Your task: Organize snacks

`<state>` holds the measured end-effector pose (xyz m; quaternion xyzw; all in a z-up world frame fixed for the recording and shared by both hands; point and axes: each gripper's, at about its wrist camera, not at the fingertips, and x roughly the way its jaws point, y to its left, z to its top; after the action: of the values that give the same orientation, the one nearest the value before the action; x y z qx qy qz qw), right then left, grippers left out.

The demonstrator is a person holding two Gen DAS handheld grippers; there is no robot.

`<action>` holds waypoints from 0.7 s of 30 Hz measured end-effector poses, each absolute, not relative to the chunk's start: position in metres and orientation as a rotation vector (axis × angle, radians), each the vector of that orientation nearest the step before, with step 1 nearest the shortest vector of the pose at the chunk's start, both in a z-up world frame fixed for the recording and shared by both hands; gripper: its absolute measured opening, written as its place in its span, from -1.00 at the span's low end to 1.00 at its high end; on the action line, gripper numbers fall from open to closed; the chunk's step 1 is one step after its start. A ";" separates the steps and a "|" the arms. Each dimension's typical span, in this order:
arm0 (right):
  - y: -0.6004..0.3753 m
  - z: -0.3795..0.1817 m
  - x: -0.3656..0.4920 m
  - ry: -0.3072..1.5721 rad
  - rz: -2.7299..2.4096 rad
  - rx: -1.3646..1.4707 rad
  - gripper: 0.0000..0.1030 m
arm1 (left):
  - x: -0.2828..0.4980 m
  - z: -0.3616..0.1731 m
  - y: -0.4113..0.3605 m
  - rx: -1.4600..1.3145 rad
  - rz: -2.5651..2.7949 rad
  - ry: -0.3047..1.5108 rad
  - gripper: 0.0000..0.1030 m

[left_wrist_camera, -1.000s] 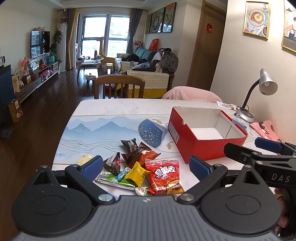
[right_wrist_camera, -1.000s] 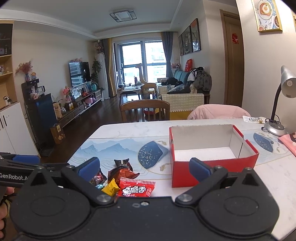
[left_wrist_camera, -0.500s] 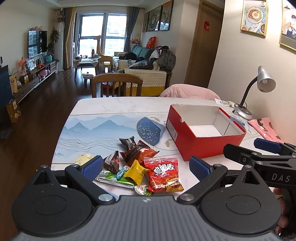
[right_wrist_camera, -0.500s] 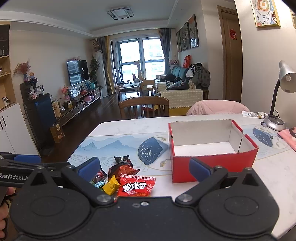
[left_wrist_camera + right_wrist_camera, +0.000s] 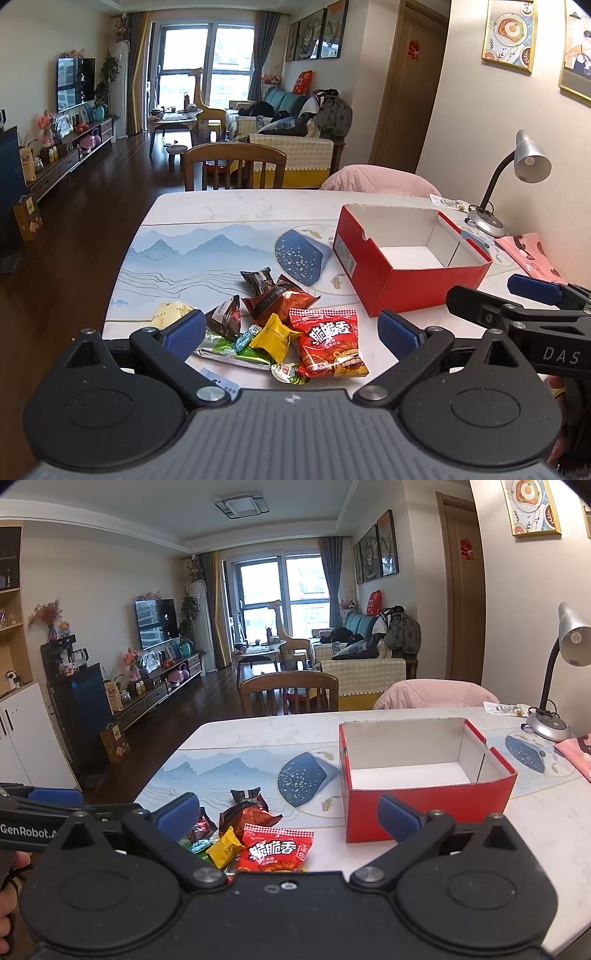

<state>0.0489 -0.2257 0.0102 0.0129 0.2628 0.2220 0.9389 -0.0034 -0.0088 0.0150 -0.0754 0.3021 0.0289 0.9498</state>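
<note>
A pile of snack packets lies near the table's front edge: a red chip bag (image 5: pixel 327 341) (image 5: pixel 275 851), a yellow wrapped sweet (image 5: pixel 274 336) (image 5: pixel 224 846), a dark red packet (image 5: pixel 279 300) (image 5: pixel 245 812), a green wrapper (image 5: pixel 236 350) and a pale yellow one (image 5: pixel 170 312). An open red box (image 5: pixel 410 258) (image 5: pixel 424 775) stands empty to their right. My left gripper (image 5: pixel 291 330) hovers open just before the pile. My right gripper (image 5: pixel 286 812) is open, held back from the packets and box. The right gripper's fingers (image 5: pixel 532 288) show at the left view's right edge.
A silver desk lamp (image 5: pixel 517 173) and a pink item (image 5: pixel 528 251) sit right of the box. A wooden chair (image 5: pixel 236 166) and a pink-covered chair (image 5: pixel 376 179) stand at the table's far side. A patterned blue mat (image 5: pixel 207 251) covers the marble table.
Both cameras have tilted and lifted slightly, so the snacks and box sit a little lower in view. Neither gripper has closed; the snacks have not moved.
</note>
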 end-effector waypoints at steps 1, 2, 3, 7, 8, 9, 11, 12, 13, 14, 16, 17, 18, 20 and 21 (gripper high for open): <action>-0.225 0.010 0.049 0.541 0.457 0.028 1.00 | -0.003 0.015 -0.009 -0.155 0.058 0.615 0.95; -0.225 0.010 0.049 0.545 0.459 0.028 1.00 | -0.004 0.014 -0.008 -0.157 0.058 0.616 0.94; -0.223 0.009 0.049 0.545 0.459 0.024 1.00 | -0.004 0.014 -0.008 -0.158 0.058 0.617 0.94; -0.221 0.010 0.051 0.541 0.463 0.017 1.00 | -0.004 0.013 -0.007 -0.159 0.059 0.614 0.95; -0.220 0.010 0.052 0.542 0.465 0.016 1.00 | -0.004 0.013 -0.006 -0.161 0.061 0.615 0.95; -0.219 0.009 0.054 0.542 0.468 0.014 1.00 | -0.004 0.012 -0.005 -0.164 0.062 0.616 0.95; -0.216 0.008 0.055 0.539 0.474 0.006 1.00 | -0.004 0.011 -0.002 -0.171 0.065 0.619 0.95; -0.215 0.007 0.056 0.540 0.478 0.001 1.00 | -0.003 0.011 -0.001 -0.173 0.068 0.622 0.95; -0.213 0.007 0.057 0.542 0.484 -0.004 1.00 | -0.003 0.010 0.001 -0.175 0.071 0.625 0.95; -0.212 0.006 0.060 0.547 0.485 -0.009 1.00 | -0.002 0.009 0.002 -0.176 0.074 0.630 0.95; -0.208 0.002 0.066 0.570 0.479 -0.014 1.00 | 0.000 0.006 0.006 -0.178 0.087 0.641 0.95; -0.208 -0.002 0.072 0.585 0.473 -0.010 1.00 | 0.002 0.004 0.009 -0.183 0.096 0.651 0.95; -0.206 -0.006 0.076 0.601 0.468 -0.011 1.00 | 0.004 0.001 0.013 -0.190 0.107 0.665 0.95; -0.202 -0.018 0.089 0.652 0.462 -0.016 1.00 | 0.009 -0.009 0.023 -0.217 0.144 0.707 0.95; -0.200 -0.024 0.094 0.676 0.458 -0.019 0.99 | 0.011 -0.014 0.028 -0.231 0.161 0.729 0.95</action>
<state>0.0936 -0.1997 -0.0243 -0.0092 0.3285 0.2226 0.9179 0.0112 0.0280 -0.0144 -0.1124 0.3555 0.0785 0.9246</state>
